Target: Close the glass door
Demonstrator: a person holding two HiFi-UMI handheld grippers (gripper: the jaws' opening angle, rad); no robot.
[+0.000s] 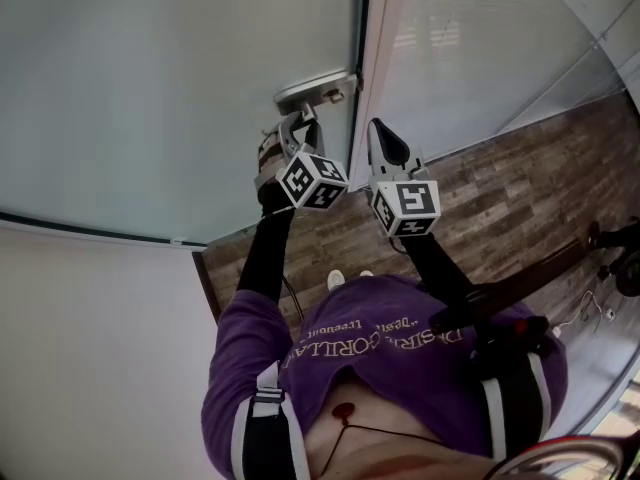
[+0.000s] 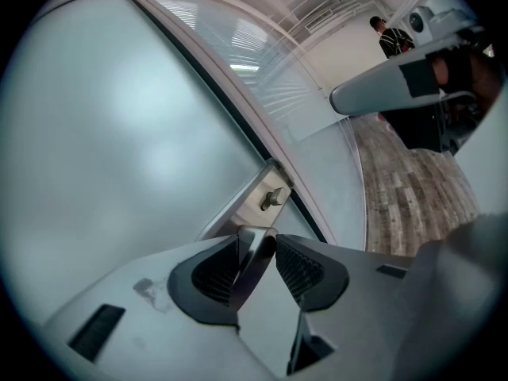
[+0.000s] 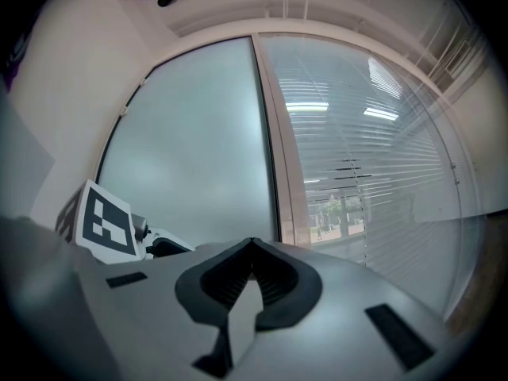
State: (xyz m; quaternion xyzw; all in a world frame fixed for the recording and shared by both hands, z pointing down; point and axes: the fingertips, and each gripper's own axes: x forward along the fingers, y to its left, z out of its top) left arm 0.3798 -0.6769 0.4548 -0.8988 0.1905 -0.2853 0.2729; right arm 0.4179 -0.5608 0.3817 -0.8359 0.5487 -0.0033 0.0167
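The frosted glass door fills the left of the head view, its edge against the white frame. A metal handle plate sits at that edge. My left gripper reaches up to it. In the left gripper view the flat metal lever lies between the jaws of the left gripper, below the plate and its knob. The pads stand wide and do not clamp the lever. My right gripper hangs beside the frame, shut and empty, its tips meeting.
Right of the frame runs a glass wall with blinds. Wood-look floor lies below. A person stands far down the room. A dark stand is at the right edge.
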